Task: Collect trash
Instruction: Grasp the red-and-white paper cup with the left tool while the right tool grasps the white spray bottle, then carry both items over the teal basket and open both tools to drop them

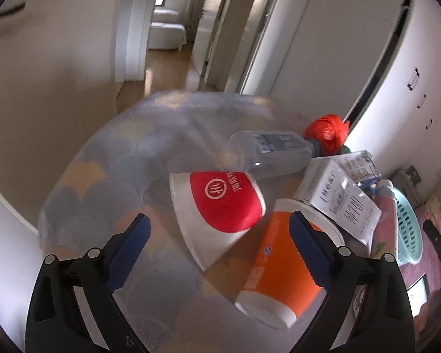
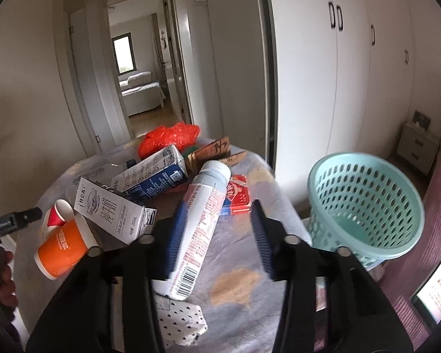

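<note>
Trash lies on a round table with a patterned cloth [image 1: 108, 176]. In the left wrist view my left gripper [image 1: 219, 250] is open, its fingers on either side of a red-and-white paper cup [image 1: 220, 203] on its side, with an orange cup [image 1: 279, 270] by the right finger. A clear plastic bottle [image 1: 267, 153], a red bag [image 1: 326, 131] and a white milk carton [image 1: 338, 200] lie beyond. In the right wrist view my right gripper [image 2: 217, 235] is open around a white drink bottle [image 2: 200, 226]. A teal mesh basket [image 2: 364, 206] stands to its right.
In the right wrist view a blue-and-white carton [image 2: 153, 176], a red packet [image 2: 239, 197], brown cardboard pieces [image 2: 214, 150] and a spotted cloth [image 2: 182, 320] also lie on the table. White wardrobes [image 2: 352, 58] stand on the right. An open doorway [image 2: 138, 67] lies behind.
</note>
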Tool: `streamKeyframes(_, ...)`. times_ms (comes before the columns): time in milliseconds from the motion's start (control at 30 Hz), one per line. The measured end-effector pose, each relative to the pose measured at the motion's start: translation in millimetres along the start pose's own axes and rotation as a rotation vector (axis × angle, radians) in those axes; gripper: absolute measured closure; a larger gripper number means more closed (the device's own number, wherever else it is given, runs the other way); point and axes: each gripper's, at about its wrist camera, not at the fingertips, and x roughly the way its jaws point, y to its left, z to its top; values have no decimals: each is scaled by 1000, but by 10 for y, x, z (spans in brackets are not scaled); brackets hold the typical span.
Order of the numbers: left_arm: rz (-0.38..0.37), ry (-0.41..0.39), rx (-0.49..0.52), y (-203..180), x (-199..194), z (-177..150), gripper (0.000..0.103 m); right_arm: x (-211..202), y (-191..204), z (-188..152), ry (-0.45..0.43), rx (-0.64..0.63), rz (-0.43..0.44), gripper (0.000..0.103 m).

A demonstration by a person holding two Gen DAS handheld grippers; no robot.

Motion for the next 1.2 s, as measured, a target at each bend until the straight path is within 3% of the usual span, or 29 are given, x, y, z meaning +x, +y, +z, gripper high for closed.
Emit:
streamKeyframes(67, -17, 22, -36, 70, 71, 12, 11, 71, 12, -1, 9, 6, -24, 32)
streamKeyframes(400, -52, 81, -172, 200, 421, 115, 11, 521, 230, -19, 150, 0, 6, 32)
streamKeyframes(600, -23, 91, -170, 131, 512, 196, 11, 703, 242, -44, 224, 28, 42, 32)
streamKeyframes(667, 14, 95, -152, 91, 533, 209, 14, 746, 247, -53, 239, 34, 49, 32)
streamKeyframes(700, 33, 94, -139, 64, 539, 211, 21, 760, 243, -63, 245, 36, 50, 32)
streamKeyframes(867, 68, 67, -89, -6, 484, 225, 26, 880, 170, -92, 297, 77, 83, 32)
streamKeyframes(933, 81, 36, -67, -39, 408, 228, 26, 933, 97, -96, 319, 111, 107, 37)
streamKeyframes(967, 82, 22, -61, -67, 381, 229, 26, 951, 70, -97, 325, 123, 123, 50)
streamKeyframes(1200, 90, -116, -6, -241, -63, 258, 26, 803, -89, -55, 277, 198, 186, 57)
